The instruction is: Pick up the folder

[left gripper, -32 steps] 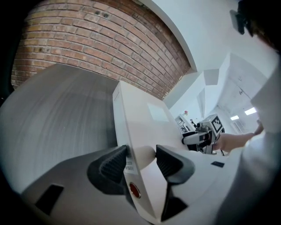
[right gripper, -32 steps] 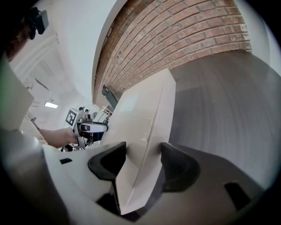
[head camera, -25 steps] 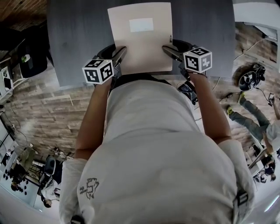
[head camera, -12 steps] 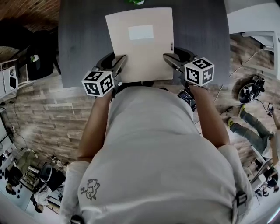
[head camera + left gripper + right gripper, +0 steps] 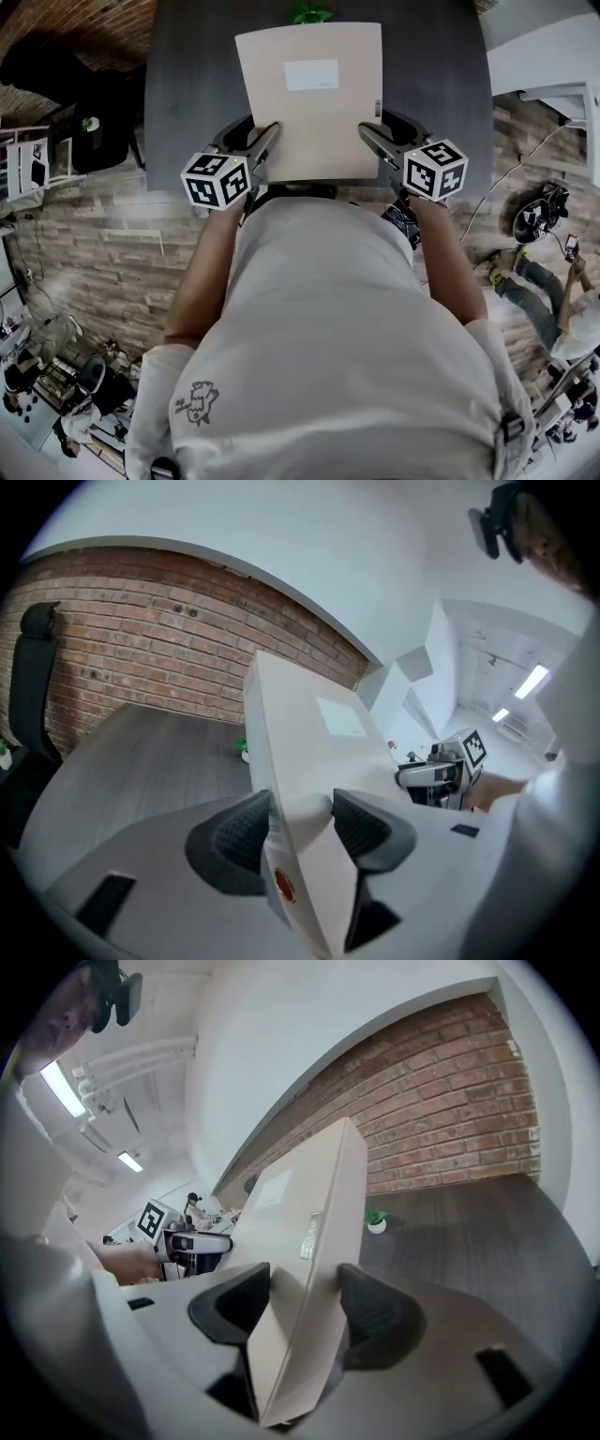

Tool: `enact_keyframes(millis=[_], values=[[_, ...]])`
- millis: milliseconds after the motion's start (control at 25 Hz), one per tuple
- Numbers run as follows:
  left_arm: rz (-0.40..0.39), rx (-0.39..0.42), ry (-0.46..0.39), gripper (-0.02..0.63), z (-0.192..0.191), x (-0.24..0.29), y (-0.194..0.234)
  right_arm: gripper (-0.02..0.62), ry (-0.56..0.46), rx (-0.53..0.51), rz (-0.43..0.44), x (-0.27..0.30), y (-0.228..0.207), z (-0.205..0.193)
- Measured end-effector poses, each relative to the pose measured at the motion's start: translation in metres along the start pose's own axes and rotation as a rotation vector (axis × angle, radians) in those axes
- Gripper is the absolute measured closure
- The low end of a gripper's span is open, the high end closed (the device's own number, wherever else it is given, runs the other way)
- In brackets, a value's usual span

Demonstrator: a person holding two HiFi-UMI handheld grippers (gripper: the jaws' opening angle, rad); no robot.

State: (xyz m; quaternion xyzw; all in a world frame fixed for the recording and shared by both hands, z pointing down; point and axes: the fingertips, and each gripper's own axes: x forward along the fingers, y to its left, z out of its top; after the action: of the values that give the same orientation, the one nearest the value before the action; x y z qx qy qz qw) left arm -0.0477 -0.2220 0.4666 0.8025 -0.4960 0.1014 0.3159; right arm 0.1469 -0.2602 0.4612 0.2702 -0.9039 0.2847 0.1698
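The beige folder (image 5: 309, 103) with a white label hangs above the dark grey table (image 5: 187, 75), held from both sides. My left gripper (image 5: 265, 141) is shut on its left edge near the near corner. My right gripper (image 5: 372, 139) is shut on the right edge. In the left gripper view the folder (image 5: 309, 733) stands edge-on between the pads of the left gripper (image 5: 300, 829), which press on it. The right gripper view has the folder (image 5: 314, 1213) clamped the same way in the right gripper (image 5: 305, 1312), and the other gripper shows beyond it.
A small green plant (image 5: 310, 12) in a white pot stands on the table behind the folder. A black chair (image 5: 56, 84) sits at the left by the brick wall. White furniture (image 5: 544, 66) and a person (image 5: 553, 300) on the floor are at the right.
Both grippers have risen together with the folder held between them, so the folder is clear of the table and looks larger in the head view.
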Motion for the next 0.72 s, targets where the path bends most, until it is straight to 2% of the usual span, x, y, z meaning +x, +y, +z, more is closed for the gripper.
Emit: enact_keyframes(millis=[280, 720], values=[[-0.028, 0.036, -0.005, 0.388, 0.009, -0.018, 0.011, 0.357, -0.019, 0.009, -0.027, 0.006, 0.022, 0.001], [-0.072, 0.066, -0.019, 0.388, 0.02, -0.082, 0.047, 0.357, -0.063, -0.014, -0.074, 0.029, 0.095, 0.011]])
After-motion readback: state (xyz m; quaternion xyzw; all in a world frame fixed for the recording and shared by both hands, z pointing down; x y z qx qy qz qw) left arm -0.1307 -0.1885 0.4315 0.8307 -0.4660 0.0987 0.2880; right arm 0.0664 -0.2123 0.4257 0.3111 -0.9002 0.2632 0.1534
